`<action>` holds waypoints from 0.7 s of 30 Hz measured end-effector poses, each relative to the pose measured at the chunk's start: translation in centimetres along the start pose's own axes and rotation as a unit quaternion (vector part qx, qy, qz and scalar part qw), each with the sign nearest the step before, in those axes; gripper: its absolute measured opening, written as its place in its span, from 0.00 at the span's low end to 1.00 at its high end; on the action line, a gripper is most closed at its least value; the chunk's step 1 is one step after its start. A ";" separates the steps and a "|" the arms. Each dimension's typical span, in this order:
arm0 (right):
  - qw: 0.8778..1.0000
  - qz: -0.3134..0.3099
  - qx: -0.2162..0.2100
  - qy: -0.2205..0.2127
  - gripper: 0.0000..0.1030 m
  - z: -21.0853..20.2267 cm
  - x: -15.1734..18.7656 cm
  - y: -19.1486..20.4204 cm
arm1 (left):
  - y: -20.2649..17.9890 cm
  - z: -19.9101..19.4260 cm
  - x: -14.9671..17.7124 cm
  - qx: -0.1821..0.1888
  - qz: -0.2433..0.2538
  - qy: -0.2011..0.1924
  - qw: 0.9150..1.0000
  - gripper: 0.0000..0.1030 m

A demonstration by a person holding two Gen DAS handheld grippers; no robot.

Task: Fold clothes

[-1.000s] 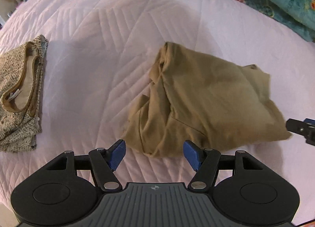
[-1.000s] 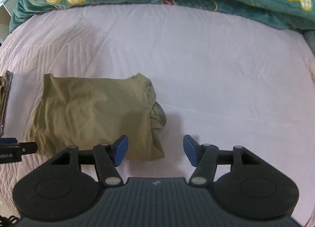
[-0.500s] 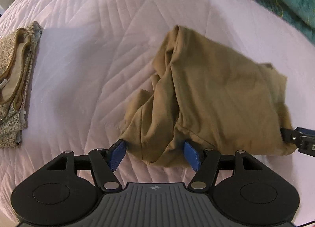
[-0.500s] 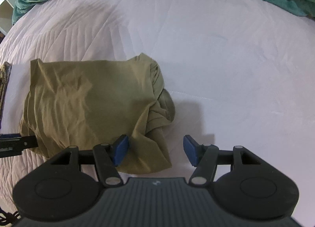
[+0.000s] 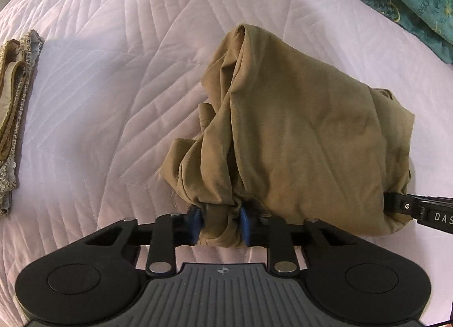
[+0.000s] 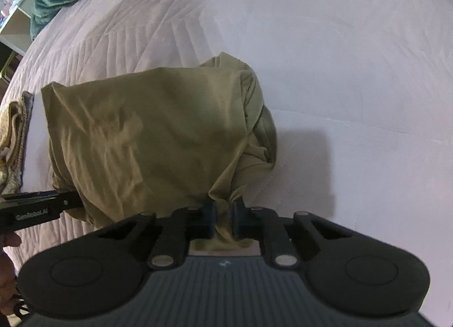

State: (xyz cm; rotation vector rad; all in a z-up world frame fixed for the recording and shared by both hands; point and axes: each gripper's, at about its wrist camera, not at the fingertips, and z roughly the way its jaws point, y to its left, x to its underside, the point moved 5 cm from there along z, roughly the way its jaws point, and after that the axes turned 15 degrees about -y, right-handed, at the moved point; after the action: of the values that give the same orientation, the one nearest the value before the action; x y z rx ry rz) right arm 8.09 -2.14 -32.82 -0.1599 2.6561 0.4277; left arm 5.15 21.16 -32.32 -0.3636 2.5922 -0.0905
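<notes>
Because the olive shirt (image 5: 297, 134) is thin, limp and light, it bunches wherever it is pinched, so its near corners are the right hold: the left tool (image 5: 220, 223) has just closed on a gathered wad there, and the right tool (image 6: 223, 218) has just closed on the other corner. It lies mid-bed on the quilt (image 5: 127, 77), with open room beyond. A folded knit top (image 5: 14, 106) near the left edge, possibly a cardigan, limits sideways moves.
</notes>
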 end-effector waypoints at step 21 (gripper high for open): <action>0.999 0.014 -0.009 -0.038 0.06 -6.5 -0.4 -4.4 | -6.2 -2.2 0.7 0.030 0.032 -0.004 0.999 0.21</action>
State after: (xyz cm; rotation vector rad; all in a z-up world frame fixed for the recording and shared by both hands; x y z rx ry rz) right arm 6.57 -8.38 -28.25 -0.1094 2.5831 0.4585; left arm 4.91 14.96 -29.90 -0.2597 2.5846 -0.1430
